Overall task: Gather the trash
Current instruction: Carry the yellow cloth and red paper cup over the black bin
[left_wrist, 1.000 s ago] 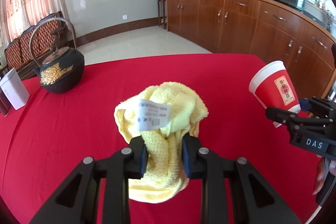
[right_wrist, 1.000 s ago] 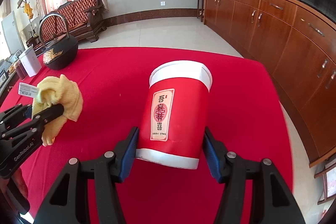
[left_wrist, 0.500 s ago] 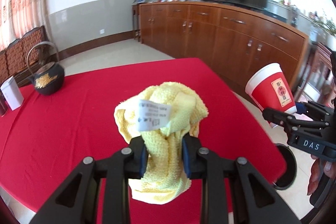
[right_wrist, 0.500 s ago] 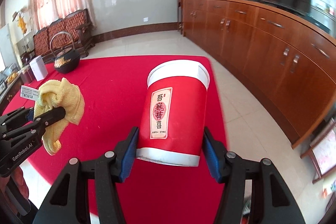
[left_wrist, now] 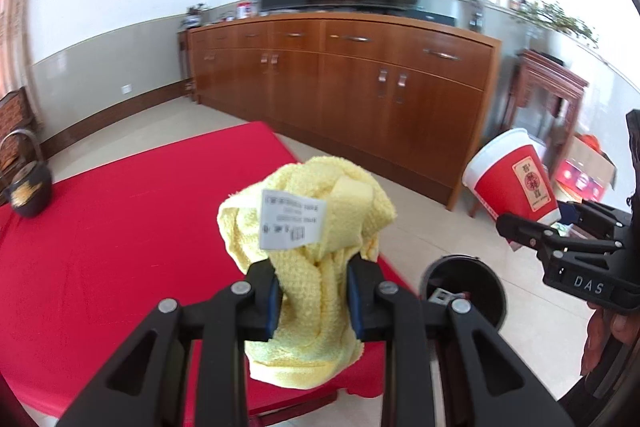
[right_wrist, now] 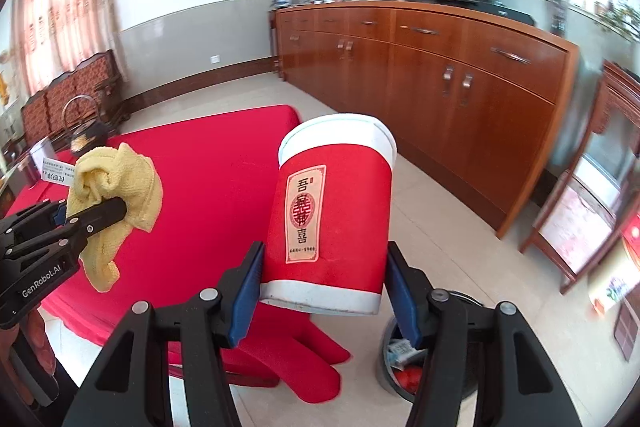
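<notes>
I have the red paper cup [right_wrist: 332,215] clamped in the right gripper [right_wrist: 324,291] and the yellow cloth [left_wrist: 312,247] pinched in the left gripper [left_wrist: 312,297], both past the red tabletop's [left_wrist: 120,227] corner. I'd centre each over the dark bin [left_wrist: 466,287] on the tiled floor [right_wrist: 440,203] before releasing.
</notes>
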The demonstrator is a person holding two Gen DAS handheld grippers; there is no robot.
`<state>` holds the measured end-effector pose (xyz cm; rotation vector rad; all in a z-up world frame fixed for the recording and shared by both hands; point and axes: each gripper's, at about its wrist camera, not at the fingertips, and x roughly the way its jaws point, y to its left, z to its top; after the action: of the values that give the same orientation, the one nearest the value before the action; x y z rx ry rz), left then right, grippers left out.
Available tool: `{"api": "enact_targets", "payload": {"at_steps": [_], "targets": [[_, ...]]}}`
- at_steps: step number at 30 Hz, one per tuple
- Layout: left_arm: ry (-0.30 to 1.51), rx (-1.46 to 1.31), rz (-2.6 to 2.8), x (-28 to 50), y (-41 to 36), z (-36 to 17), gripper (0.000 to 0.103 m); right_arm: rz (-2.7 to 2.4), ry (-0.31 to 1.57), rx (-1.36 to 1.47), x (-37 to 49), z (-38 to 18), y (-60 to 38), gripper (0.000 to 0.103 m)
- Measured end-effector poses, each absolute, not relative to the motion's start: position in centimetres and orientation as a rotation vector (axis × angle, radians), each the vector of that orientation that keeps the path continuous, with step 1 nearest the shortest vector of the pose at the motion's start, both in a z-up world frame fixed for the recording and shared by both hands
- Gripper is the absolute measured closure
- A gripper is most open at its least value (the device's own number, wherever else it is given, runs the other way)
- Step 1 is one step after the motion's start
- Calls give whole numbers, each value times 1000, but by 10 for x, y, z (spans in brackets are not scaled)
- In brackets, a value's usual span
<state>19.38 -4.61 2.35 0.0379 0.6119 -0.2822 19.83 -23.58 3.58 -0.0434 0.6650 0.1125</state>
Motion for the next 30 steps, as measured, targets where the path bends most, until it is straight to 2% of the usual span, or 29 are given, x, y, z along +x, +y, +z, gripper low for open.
{"api": "enact_targets", "payload": {"at_steps": [16, 30], "targets": [[630, 122, -483, 185, -152, 10, 75, -63, 666, 15, 148, 24, -364, 43], [735, 173, -606, 192, -218, -38, 75, -140, 775, 45, 140, -35, -434, 43]]}}
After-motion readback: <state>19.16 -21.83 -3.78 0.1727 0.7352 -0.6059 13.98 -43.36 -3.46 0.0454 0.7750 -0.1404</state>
